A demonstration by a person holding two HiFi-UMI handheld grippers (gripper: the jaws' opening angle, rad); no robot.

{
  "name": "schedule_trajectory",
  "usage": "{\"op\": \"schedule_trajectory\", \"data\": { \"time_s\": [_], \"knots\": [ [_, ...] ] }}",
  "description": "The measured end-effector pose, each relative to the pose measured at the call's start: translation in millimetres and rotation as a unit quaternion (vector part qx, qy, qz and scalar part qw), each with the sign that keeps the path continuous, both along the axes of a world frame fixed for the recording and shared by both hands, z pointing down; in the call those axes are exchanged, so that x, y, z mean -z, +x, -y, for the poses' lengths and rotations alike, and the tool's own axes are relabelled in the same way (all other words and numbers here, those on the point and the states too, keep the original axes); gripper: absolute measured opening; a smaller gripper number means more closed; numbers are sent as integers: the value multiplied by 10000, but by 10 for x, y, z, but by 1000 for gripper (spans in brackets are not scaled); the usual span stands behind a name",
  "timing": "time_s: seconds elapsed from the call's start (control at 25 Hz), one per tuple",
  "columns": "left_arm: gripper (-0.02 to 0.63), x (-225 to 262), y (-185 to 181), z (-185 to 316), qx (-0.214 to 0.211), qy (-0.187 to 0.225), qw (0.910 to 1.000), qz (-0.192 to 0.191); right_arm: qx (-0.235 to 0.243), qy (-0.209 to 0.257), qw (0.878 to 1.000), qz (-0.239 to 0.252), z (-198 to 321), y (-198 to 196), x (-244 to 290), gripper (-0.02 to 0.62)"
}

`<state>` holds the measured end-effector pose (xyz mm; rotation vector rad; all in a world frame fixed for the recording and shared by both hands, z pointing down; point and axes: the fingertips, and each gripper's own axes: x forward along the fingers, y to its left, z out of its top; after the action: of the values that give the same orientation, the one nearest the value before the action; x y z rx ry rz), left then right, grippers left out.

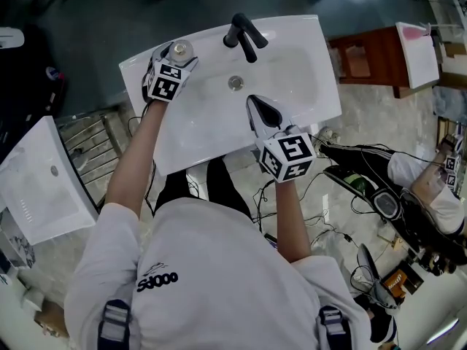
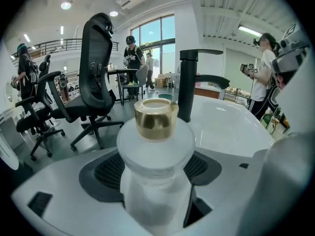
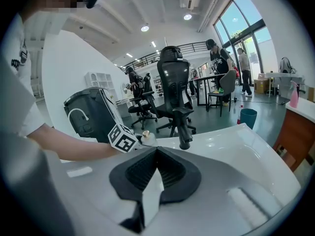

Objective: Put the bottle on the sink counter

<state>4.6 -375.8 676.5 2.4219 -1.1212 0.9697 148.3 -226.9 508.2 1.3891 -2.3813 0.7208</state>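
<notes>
Left gripper view, bottle [image 2: 156, 166] clamped between fingers [image 2: 105, 172]

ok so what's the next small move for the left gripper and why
Probably ease the left gripper down and open its jaws: it is shut on the bottle, which is over the far left corner of the sink counter, beside the tap.

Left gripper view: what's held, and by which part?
Left tool grips the frosted bottle with a gold cap around its body, below the shoulder. Right tool is shut, empty.
</notes>
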Motion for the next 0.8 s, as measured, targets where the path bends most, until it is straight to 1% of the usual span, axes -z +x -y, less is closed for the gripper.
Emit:
{"op": "schedule_trajectory", "data": {
  "time_s": [0.24,0.52,0.64,0.8],
  "knots": [
    [353,115,-93,-59,-16,39,10000,-15,15,99,9999,-6,-63,-37,65,11],
    [353,234,-238,-259,131,136,9998,-60,28,232,9997,-63,-175,-60,152,11],
    [353,364,-355,-317,215,267,9994,-65,18,338,9993,-135,-194,-66,215,11],
    [351,645,-509,-373,312,542,9979,-152,-52,492,9985,-243,-199,-25,334,11]
  ]
}}
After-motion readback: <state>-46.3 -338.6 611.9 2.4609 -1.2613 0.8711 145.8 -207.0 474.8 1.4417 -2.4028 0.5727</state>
